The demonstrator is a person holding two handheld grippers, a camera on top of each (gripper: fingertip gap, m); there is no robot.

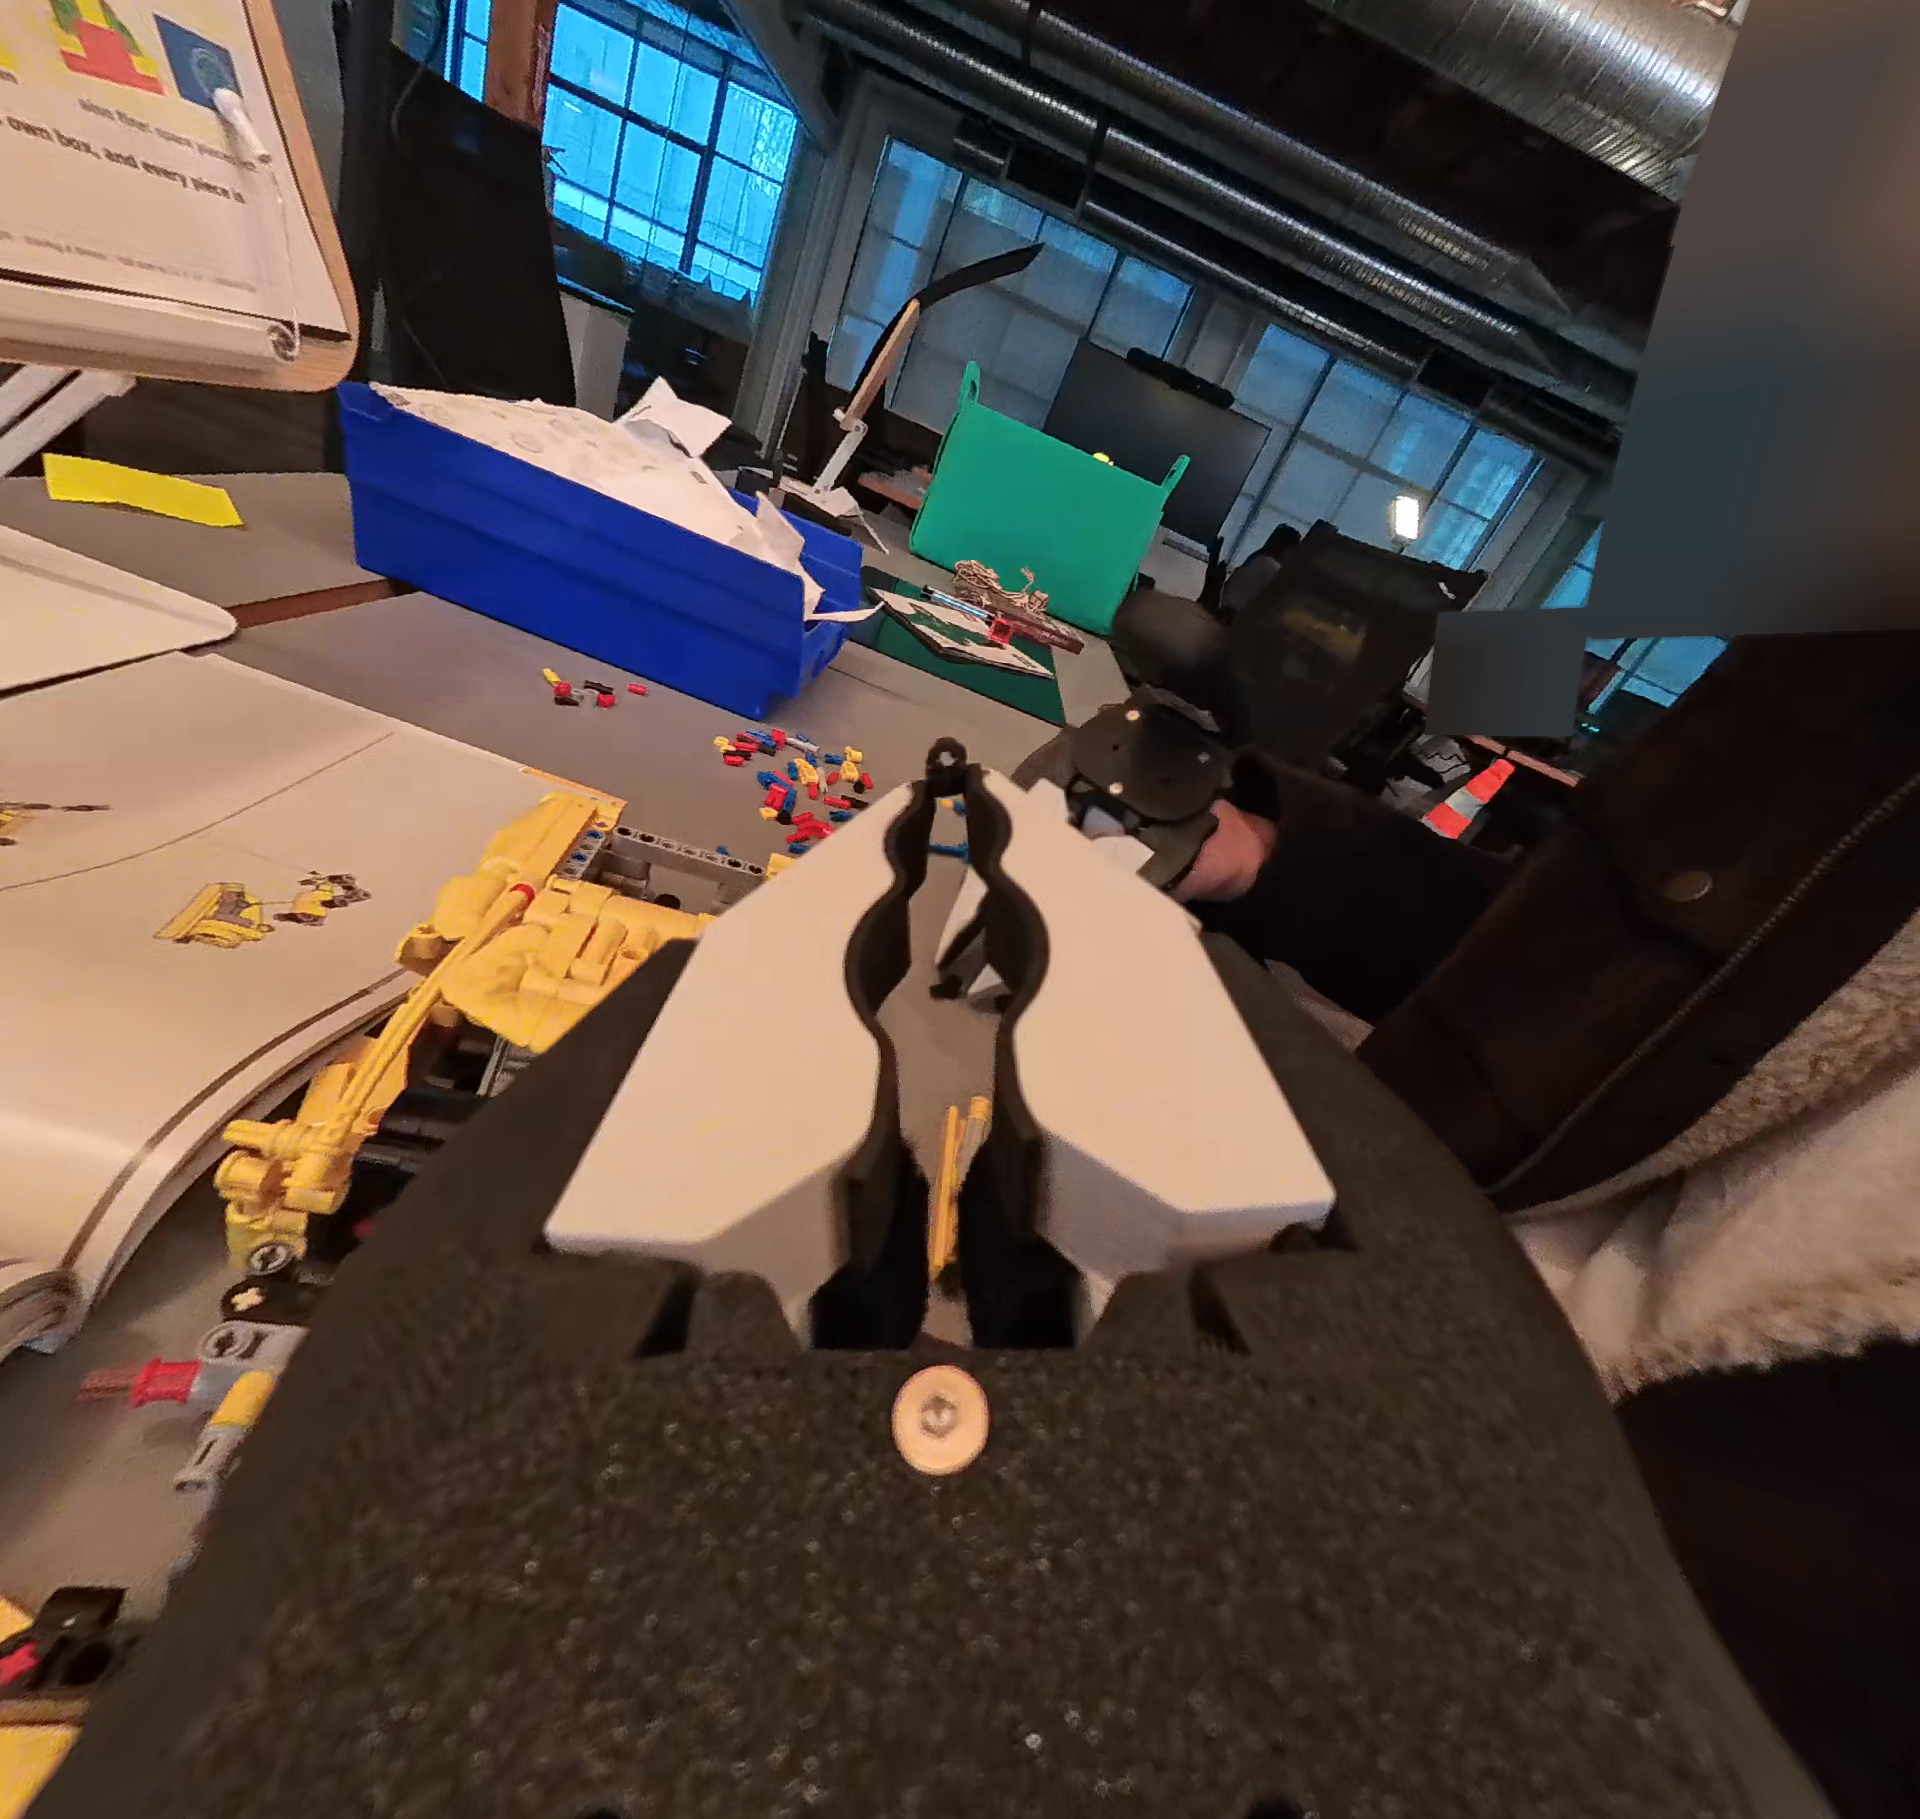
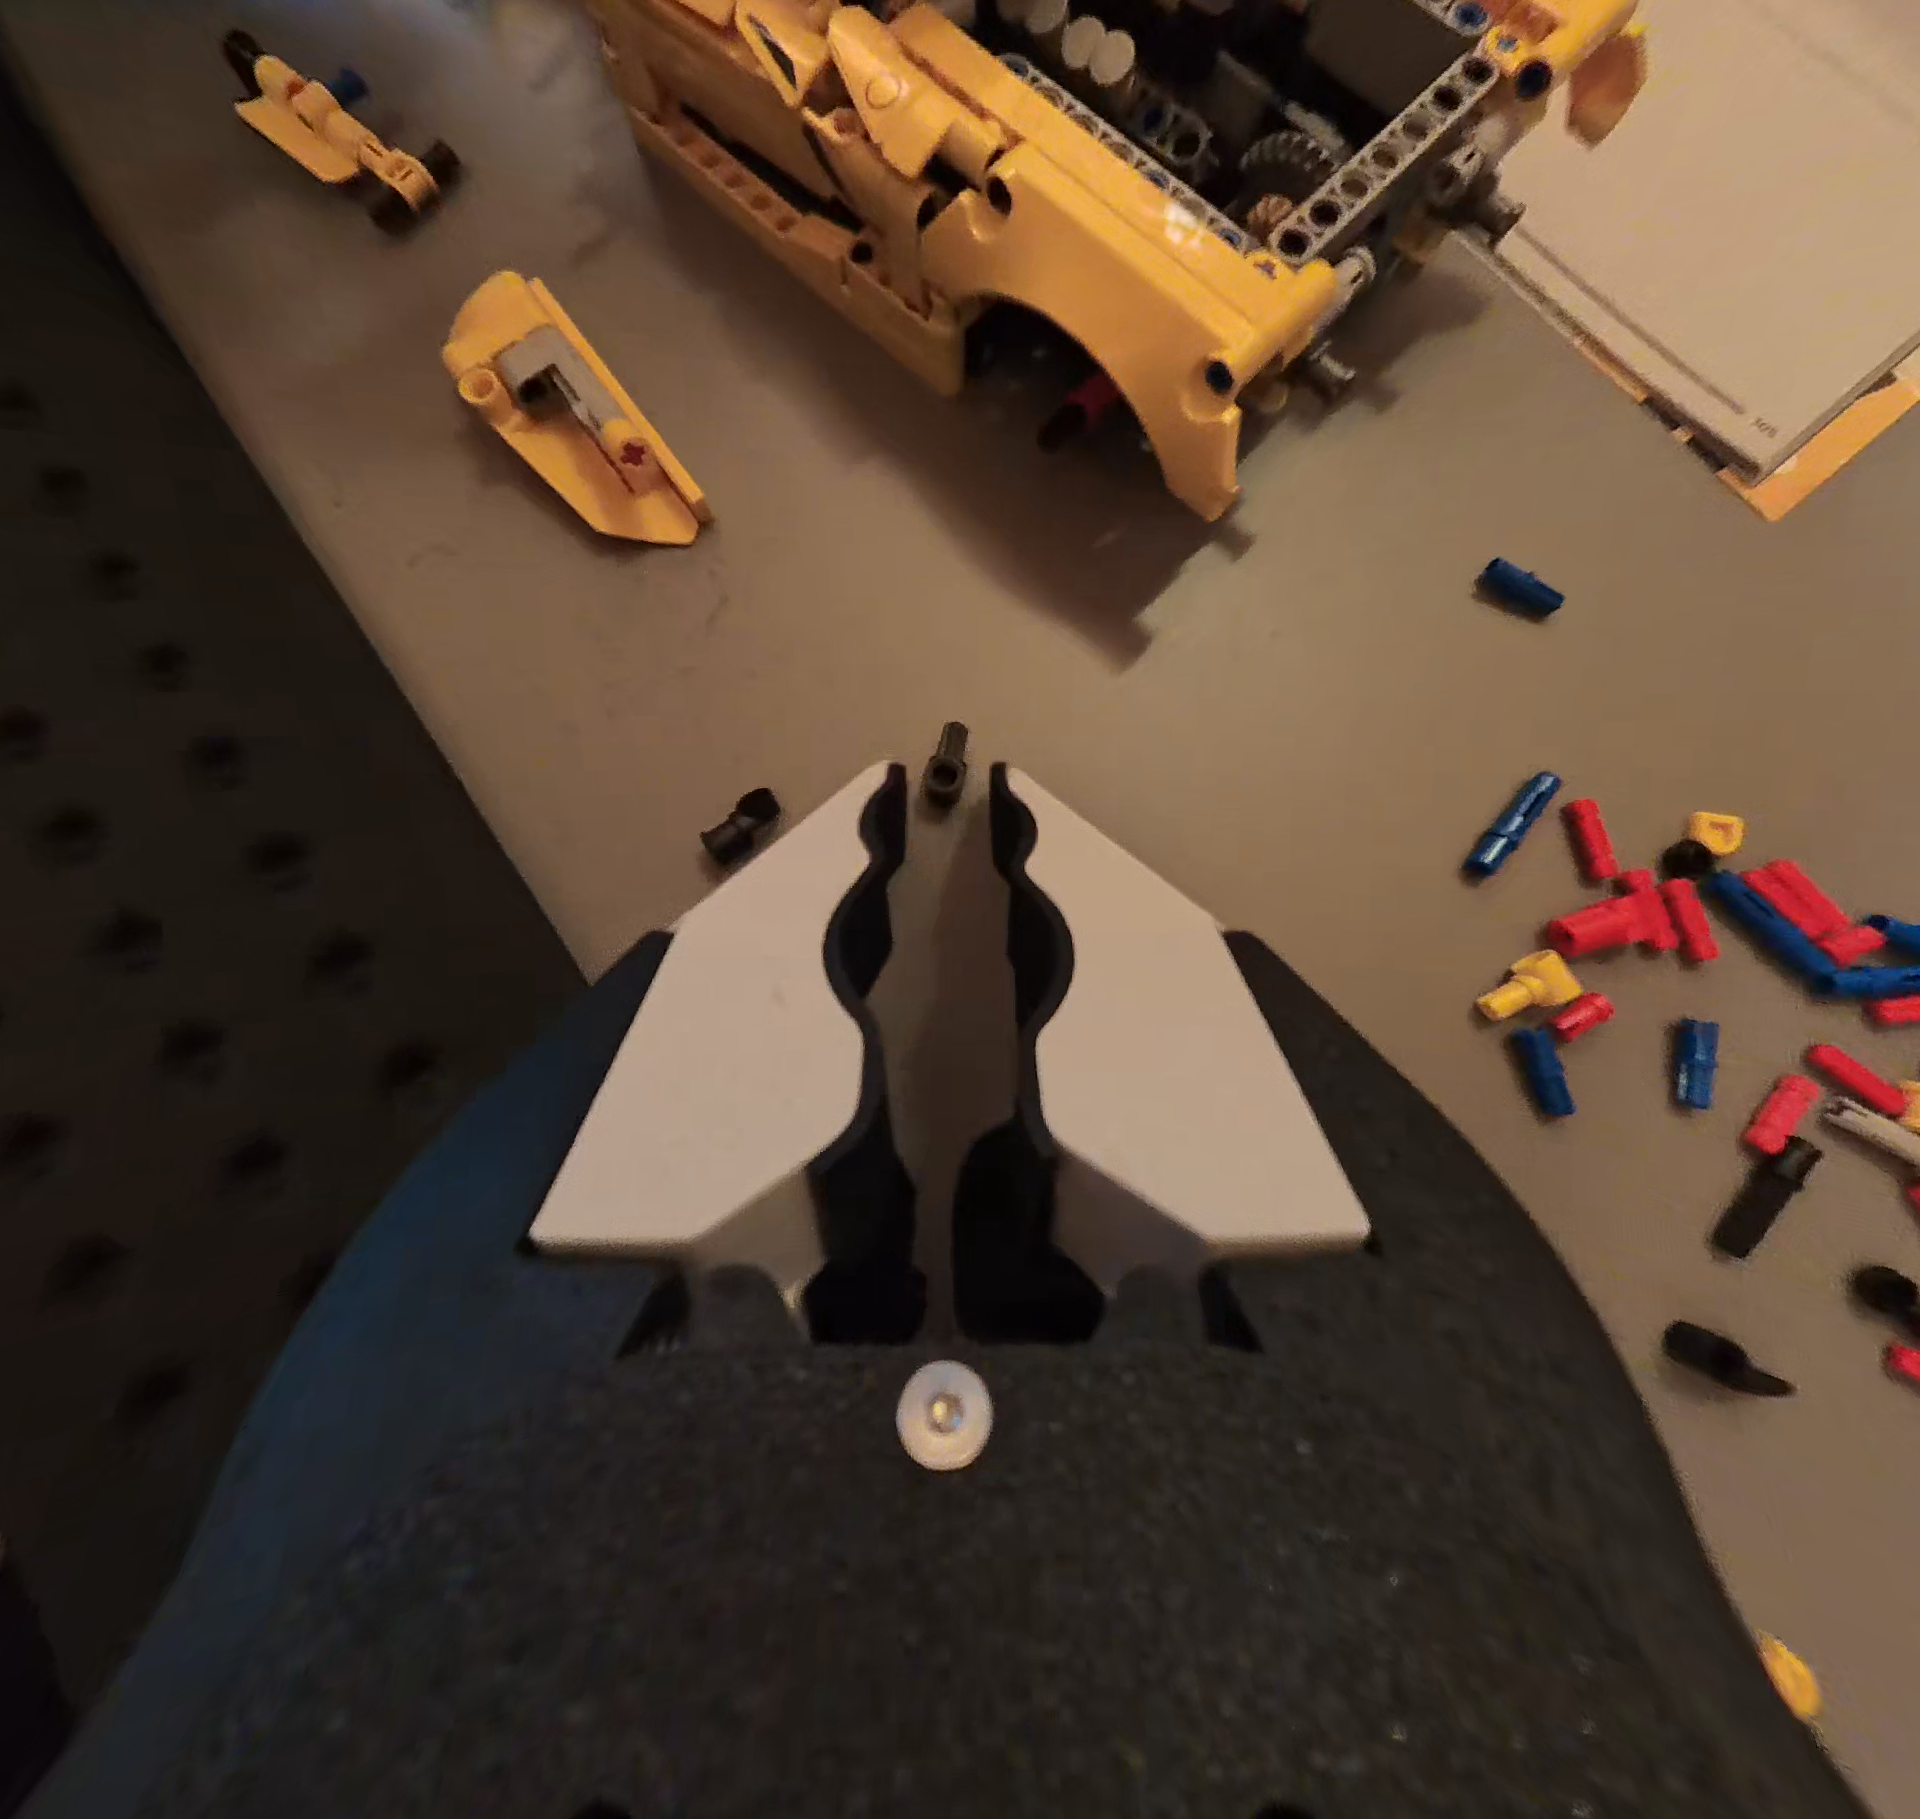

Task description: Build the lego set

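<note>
Left gripper is hovering raised above the grey worktop, its fingertips nearly together and pinching a small black piece with a round eye at the very tips. A thin yellow rod is showing in the gap farther back between the fingers; cannot tell whether it is gripped or lying below. The partly built yellow Lego vehicle is sitting left of this gripper, overlapping the edge of the open instruction booklet. Loose red, blue and yellow pins are lying scattered just beyond the fingertips, toward the blue bin of crumpled papers at the far part of the worktop. The right gripper is showing farther off, held in a person's hand. In the right wrist view, the right gripper is pointing down at the worktop, jaws a little apart; a small black pin is sitting between the tips, not visibly touched by either finger. A second black pin is lying just left of the left fingertip. The yellow vehicle is sitting well ahead of the tips, toward the far edge, with a yellow wedge panel and a smaller yellow subassembly to its left. The coloured pin pile is lying off to the right.
</note>
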